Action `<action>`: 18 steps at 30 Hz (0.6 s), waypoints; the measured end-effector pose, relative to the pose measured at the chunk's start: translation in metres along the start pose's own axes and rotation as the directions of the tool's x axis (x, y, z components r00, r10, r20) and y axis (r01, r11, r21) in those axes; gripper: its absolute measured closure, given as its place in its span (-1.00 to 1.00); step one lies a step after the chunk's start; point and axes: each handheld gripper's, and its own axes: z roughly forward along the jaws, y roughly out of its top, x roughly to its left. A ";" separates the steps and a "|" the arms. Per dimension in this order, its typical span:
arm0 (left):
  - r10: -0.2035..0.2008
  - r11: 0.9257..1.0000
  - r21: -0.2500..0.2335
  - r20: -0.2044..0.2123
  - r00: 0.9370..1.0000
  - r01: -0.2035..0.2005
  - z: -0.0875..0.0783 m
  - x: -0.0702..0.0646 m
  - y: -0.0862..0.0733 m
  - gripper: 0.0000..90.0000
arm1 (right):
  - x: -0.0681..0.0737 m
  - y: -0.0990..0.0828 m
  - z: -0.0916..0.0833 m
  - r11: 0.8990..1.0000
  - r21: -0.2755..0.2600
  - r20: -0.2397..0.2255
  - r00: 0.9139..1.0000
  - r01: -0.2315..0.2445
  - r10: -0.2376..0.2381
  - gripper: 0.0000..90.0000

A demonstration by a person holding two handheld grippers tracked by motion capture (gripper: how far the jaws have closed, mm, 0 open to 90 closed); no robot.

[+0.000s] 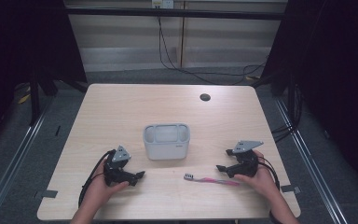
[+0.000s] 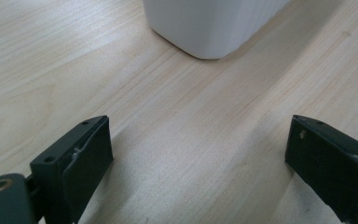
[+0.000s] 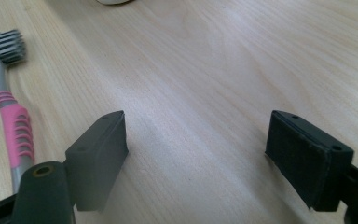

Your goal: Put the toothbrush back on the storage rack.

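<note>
**Pale wood worktop, a toothbrush lying flat, both grippers with jaws apart**

Seen from the high view, the light wooden worktop (image 1: 121,107) carries a white holder (image 1: 166,141) with compartments near its middle. A toothbrush (image 1: 211,180) with a pink handle and a grey head lies flat on the wood, nearer the person than the holder and to its right, bristle end pointing left. The right gripper (image 1: 220,168) sits low over the worktop just beside the handle end of the toothbrush, held in the person's right hand (image 1: 261,176), and points left. The left gripper (image 1: 142,174) is in the left hand (image 1: 103,185), near the front left corner of the holder, and points right. The two grippers are well apart, with the toothbrush between them.

In the left gripper view, the left gripper (image 2: 198,149) has its jaws wide apart with bare wood between them. The rounded corner of the white holder (image 2: 214,23) stands ahead, clear of both jaws.

In the right gripper view, the right gripper (image 3: 196,149) also has its jaws spread wide and grips nothing. The toothbrush (image 3: 11,112) lies outside the left jaw, its pink ribbed grip just beside that jaw, its grey bristles farther ahead. Whether jaw and handle touch I cannot tell.
</note>
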 end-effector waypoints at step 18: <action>-0.001 1.000 -0.001 0.000 1.000 0.001 0.000 0.000 0.000 -0.85 | -0.001 0.019 -0.012 0.997 0.066 0.009 0.999 -0.033 0.032 -0.37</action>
